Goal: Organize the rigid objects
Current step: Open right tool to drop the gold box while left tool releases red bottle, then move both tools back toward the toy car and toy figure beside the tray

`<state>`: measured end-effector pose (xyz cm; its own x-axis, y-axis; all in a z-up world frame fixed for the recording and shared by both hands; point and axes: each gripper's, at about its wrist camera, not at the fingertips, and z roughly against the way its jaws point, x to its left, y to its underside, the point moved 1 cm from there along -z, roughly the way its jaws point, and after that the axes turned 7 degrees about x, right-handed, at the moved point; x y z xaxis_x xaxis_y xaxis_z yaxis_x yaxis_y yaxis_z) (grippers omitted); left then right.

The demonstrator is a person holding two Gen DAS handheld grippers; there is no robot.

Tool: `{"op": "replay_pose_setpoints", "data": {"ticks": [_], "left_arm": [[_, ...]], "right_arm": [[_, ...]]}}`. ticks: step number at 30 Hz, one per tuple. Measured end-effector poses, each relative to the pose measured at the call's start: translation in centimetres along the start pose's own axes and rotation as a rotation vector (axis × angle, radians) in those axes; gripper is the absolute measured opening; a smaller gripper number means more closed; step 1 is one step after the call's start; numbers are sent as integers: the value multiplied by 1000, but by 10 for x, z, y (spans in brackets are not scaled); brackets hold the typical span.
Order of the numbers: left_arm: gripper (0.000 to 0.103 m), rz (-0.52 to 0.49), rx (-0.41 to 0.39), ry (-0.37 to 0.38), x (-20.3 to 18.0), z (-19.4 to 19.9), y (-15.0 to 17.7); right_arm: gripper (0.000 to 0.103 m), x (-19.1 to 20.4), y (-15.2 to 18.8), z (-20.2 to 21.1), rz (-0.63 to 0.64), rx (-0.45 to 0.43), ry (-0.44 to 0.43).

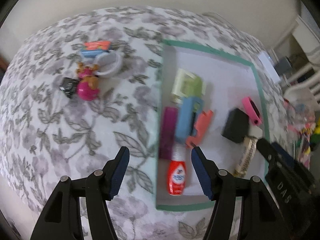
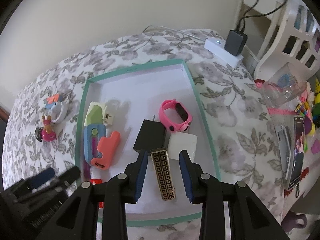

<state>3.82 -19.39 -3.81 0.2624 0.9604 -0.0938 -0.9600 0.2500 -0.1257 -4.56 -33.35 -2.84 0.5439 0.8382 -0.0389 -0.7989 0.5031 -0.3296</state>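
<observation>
A green-rimmed tray (image 1: pixel 200 47) (image 2: pixel 136 68) lies on the floral cloth. It holds a red glue bottle (image 1: pixel 177 178), a blue cutter (image 2: pixel 94 144), a coral piece (image 2: pixel 107 150), a black block (image 2: pixel 150 138), a pink watch (image 2: pixel 176 116) and a gold patterned bar (image 2: pixel 163 175). My left gripper (image 1: pixel 160 154) hangs open over the tray's left rim, with nothing between its fingers and the glue bottle below. My right gripper (image 2: pixel 163 157) is open above the gold bar. The bar lies flat on the tray with gaps on both sides. A pink toy figure (image 1: pixel 88 88) sits outside the tray.
Beside the pink toy on the cloth lie a white ring (image 1: pixel 111 64), a blue-orange item (image 1: pixel 96 49) and a small black piece (image 1: pixel 68 86). At the right are a white power strip (image 2: pixel 222 50) with a black adapter, a clear container (image 2: pixel 284 86), a phone (image 2: pixel 298 152) and colourful toys.
</observation>
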Motion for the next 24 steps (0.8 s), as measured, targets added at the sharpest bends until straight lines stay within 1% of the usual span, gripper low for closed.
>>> {"op": "replay_pose_setpoints", "data": {"ticks": [1,2,3,4,5,9,11,15,18,20,21,23,24], "left_arm": [[67,19,-11,-8,5,2,-1],[73,42,-23,-21,10,3,-3],[78,61,-33,-36,16,4,-5],[85,87,-44,-58,23,5,-6],[86,101,-49,-71,27,5,-7],[86,180,-40,-84,53,2,-12],[89,212,-41,-93,64,2,-13],[91,254,-75,-126,85,6,-18],[91,291,-106,-136,103,11,-22],[92,321,-123,-139,115,14,-25],[93,333,-130,-138,121,16,-26],[101,352,-143,-131,133,19,-29],[101,361,-150,-123,138,20,-30]], "right_arm": [[36,2,0,-2,3,5,-3],[40,5,0,-4,6,10,-10],[44,8,0,-6,10,14,-17],[54,12,0,-8,15,17,-22],[58,15,0,-9,25,19,-23],[58,34,0,-10,81,6,-9],[64,41,-1,-9,97,-2,-20],[68,56,-4,-5,129,-27,-29],[76,68,-8,-5,149,-39,-38],[80,76,-11,-5,167,-39,-42],[82,79,-12,-6,175,-38,-41],[87,87,-13,-6,196,-44,-39],[90,91,-15,-5,209,-54,-37]]}}
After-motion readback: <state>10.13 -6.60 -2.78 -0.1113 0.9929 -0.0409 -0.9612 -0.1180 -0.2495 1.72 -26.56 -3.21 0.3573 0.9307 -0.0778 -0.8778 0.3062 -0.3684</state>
